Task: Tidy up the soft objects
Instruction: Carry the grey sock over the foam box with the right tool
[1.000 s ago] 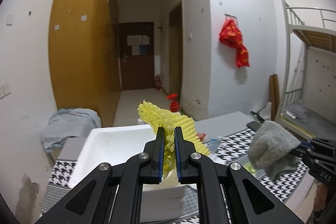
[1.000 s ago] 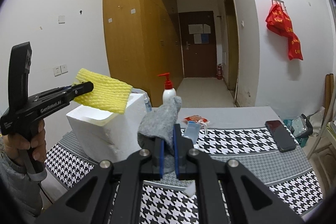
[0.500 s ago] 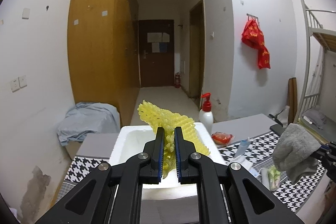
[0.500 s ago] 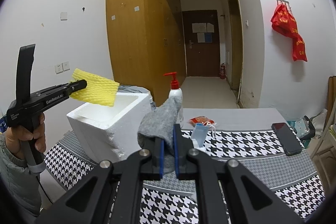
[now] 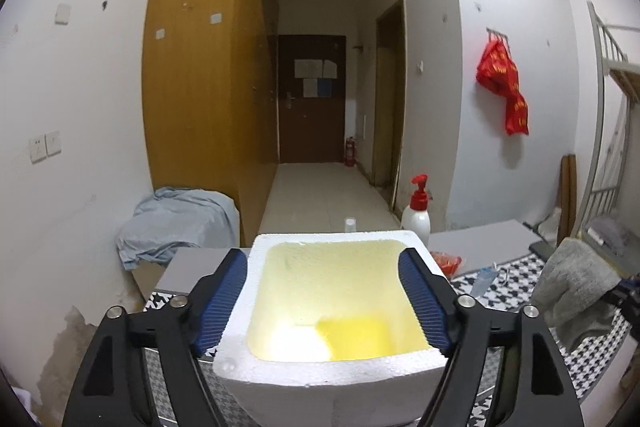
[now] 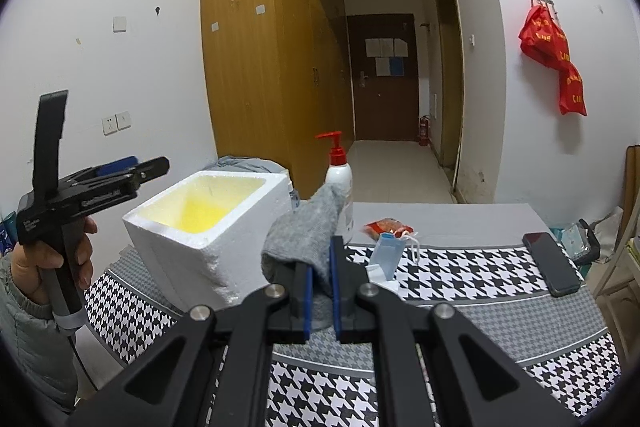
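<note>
The right gripper (image 6: pixel 320 279) is clenching a grey sock (image 6: pixel 308 231), its jaws pressed tight on the fabric, which is drooping over the fingers above the houndstooth table (image 6: pixel 460 275). The left gripper (image 5: pixel 324 291) is hovering over the white foam box (image 5: pixel 332 375), its jaws having just been opening and now standing wide apart with nothing between them. The yellow foam net (image 5: pixel 356 337) is lying at the bottom of the box. Behind the box a red-topped pump bottle (image 6: pixel 339 179) is standing, and a black phone (image 6: pixel 550 263) is resting well off to the right
</note>
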The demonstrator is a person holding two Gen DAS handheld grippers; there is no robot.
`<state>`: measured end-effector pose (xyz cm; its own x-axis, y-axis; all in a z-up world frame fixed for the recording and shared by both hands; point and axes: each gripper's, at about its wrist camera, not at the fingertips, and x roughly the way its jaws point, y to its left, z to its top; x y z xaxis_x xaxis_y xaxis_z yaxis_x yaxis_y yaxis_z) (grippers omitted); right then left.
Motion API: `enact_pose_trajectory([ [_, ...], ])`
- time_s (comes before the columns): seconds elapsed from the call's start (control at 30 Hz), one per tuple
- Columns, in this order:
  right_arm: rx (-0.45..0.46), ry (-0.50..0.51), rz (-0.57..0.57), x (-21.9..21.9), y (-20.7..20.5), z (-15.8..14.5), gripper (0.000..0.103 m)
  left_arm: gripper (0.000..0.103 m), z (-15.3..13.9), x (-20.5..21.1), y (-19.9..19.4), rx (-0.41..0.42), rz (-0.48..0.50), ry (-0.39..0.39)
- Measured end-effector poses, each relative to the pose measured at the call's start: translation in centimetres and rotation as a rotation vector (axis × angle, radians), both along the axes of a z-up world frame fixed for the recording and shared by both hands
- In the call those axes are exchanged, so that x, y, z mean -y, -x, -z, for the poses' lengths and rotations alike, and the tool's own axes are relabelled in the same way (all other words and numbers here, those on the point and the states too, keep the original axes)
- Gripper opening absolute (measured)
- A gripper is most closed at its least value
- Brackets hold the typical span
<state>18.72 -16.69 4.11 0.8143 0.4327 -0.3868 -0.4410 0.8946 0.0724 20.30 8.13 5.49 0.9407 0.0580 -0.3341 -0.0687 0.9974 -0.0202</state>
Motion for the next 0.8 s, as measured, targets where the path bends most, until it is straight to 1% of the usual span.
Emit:
enact_pose_trajectory([
  [0.03,-0.001,0.003,0.002,-0.2,-0.1,0.0,0.01,0.09,0.0,-0.2,0.2,0.008,-0.002,0.002],
  [0.07,-0.001,0.003,0.004,-0.2,-0.2,0.0,0.01,0.098,0.0,-0.4,0.6,0.023,-0.014,-0.002],
  [0.1,-0.001,0.003,0.004,-0.3,-0.3,0.0,0.01,0.102,-0.1,-0.4,0.8,0.035,-0.027,-0.008],
  [0.17,0.0,0.005,0.006,-0.7,-0.4,-0.2,0.01,0.102,-0.1,-0.6,1.4,0.05,-0.031,-0.02],
  [0.33,0.014,0.012,-0.004,-1.8,-0.7,-0.7,0.01,0.102,-0.3,-1.7,2.7,0.058,-0.059,-0.029],
  [0.5,0.02,0.011,-0.024,-3.0,-1.2,-1.3,0.01,0.102,-0.3,-2.9,4.4,0.074,-0.084,-0.022],
  [0.63,0.033,0.012,-0.035,-4.2,-1.5,-1.8,0.01,0.102,0.0,-3.6,5.5,0.073,-0.119,-0.037],
  [0.8,0.046,0.002,-0.051,-5.5,-1.6,-2.4,0.01,0.102,0.1,-4.4,6.0,0.072,-0.13,-0.054],
])
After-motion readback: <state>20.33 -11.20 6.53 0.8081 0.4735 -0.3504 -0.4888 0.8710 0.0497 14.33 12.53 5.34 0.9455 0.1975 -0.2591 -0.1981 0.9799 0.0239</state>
